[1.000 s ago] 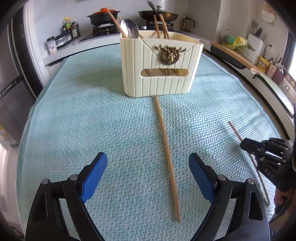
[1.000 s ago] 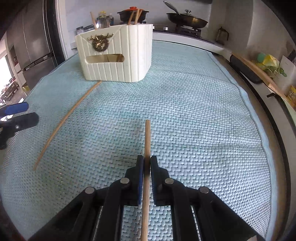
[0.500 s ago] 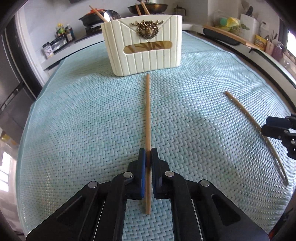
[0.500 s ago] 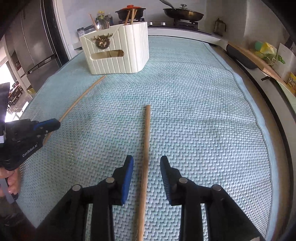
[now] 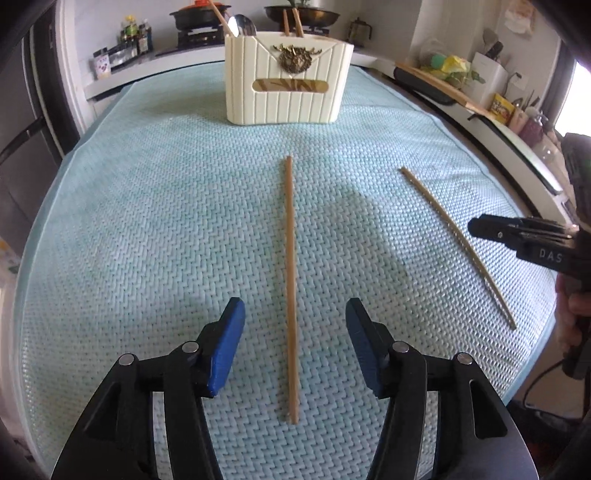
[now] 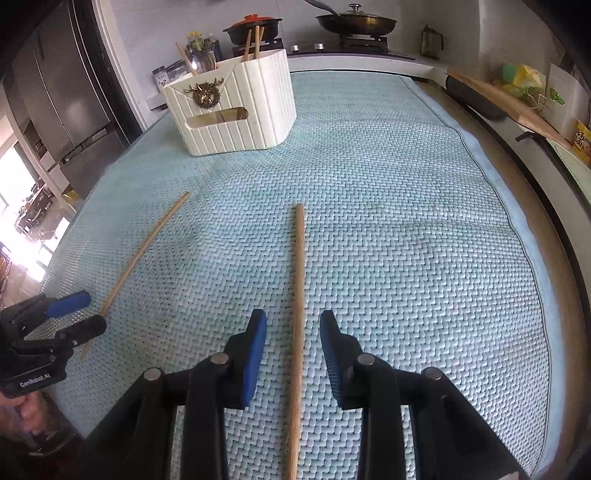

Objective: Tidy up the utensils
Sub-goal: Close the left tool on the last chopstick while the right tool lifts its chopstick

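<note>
A cream utensil holder stands at the far end of the blue woven mat, with chopsticks and a spoon upright in it. One wooden chopstick lies flat on the mat between the blue pads of my left gripper. Its jaws are opening and the pads do not touch the chopstick. A second chopstick lies between the pads of my right gripper, which is open and clear of it. Each chopstick points toward the holder.
A stove with a red-lidded pot and a pan stands behind the holder. A counter with a wooden board runs along the right of the table. A steel fridge is to the left. A hand holds each gripper at the mat's near edge.
My left gripper shut on its chopstick, drew it back from the holder, and has now let go. My right gripper let go of its chopstick and rose a little.
</note>
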Available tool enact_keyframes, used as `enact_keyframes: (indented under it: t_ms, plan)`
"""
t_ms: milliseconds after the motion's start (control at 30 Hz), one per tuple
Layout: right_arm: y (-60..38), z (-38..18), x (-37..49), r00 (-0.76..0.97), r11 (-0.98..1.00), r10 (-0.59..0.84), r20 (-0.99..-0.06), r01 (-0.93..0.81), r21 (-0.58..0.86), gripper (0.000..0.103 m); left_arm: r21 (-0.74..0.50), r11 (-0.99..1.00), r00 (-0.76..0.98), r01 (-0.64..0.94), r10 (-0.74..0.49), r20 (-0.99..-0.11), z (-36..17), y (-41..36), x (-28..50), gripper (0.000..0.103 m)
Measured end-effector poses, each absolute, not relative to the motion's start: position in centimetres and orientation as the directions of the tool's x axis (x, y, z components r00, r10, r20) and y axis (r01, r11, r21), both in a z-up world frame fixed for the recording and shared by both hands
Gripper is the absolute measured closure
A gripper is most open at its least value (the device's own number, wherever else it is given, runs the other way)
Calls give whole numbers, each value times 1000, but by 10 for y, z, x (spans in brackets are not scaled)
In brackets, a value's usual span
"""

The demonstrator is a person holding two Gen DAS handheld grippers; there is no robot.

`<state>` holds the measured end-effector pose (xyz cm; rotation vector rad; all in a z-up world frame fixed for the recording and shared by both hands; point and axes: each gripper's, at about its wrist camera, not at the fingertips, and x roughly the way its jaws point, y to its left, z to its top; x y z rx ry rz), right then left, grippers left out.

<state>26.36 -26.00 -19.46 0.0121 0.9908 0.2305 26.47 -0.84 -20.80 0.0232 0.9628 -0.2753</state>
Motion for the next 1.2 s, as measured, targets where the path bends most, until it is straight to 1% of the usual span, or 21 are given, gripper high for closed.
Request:
enact_keyframes:
  t_ms: [33, 133, 233, 333, 467, 533, 600, 667, 700, 733, 767, 833, 933, 1033, 1200]
  plan:
    - [-260, -193, 268, 521, 976, 194, -831, -189, 109, 72, -108, 963, 531, 245, -226, -816, -206, -6, 273, 44]
    - [-259, -193, 281, 501, 976, 187, -845, -191, 102, 68, -95, 962, 516, 254, -218, -828, -203, -3, 298, 44]
    - [-256, -193, 295, 491, 976, 176, -853, -200, 87, 67, -66, 960, 514, 271, -202, -834, -201, -8, 323, 44]
    - [-249, -194, 309, 481, 973, 169, -860, -223, 66, 67, -60, 952, 502, 301, -212, -838, -204, -18, 344, 44]
    - [-235, -203, 330, 474, 968, 157, -866, -249, 39, 68, -22, 947, 482, 320, -183, -857, -218, -33, 369, 45]
    - [-227, -208, 340, 473, 965, 139, -870, -260, 13, 68, 5, 946, 473, 325, -158, -867, -225, -39, 378, 51]
    - [-220, -215, 351, 460, 965, 118, -880, -261, -7, 68, 31, 943, 485, 332, -142, -863, -227, -43, 383, 54]
    - [-215, -215, 356, 469, 964, 90, -879, -264, -42, 68, 34, 937, 475, 348, -145, -868, -227, -48, 386, 73]
    - [-213, -215, 360, 465, 964, 86, -881, -261, -44, 68, 31, 933, 468, 358, -150, -871, -226, -50, 387, 88]
    - [-213, -214, 364, 458, 966, 94, -884, -255, -30, 78, 29, 929, 461, 368, -155, -874, -227, -52, 388, 97]
    - [-213, -214, 368, 453, 968, 96, -887, -250, -23, 96, 30, 925, 459, 378, -159, -874, -227, -55, 388, 97]
    - [-217, -212, 371, 446, 970, 107, -889, -244, -6, 96, 49, 917, 468, 397, -156, -870, -228, -61, 387, 99]
    - [-223, -209, 373, 452, 972, 147, -880, -233, 42, 96, 28, 917, 488, 398, -185, -853, -223, -61, 383, 100]
    - [-234, -188, 368, 510, 970, 210, -834, -218, 110, 96, -10, 930, 534, 367, -219, -817, -203, -49, 378, 100]
    - [-251, -139, 347, 618, 955, 293, -730, -221, 197, 96, -56, 943, 620, 329, -260, -741, -152, -24, 367, 100]
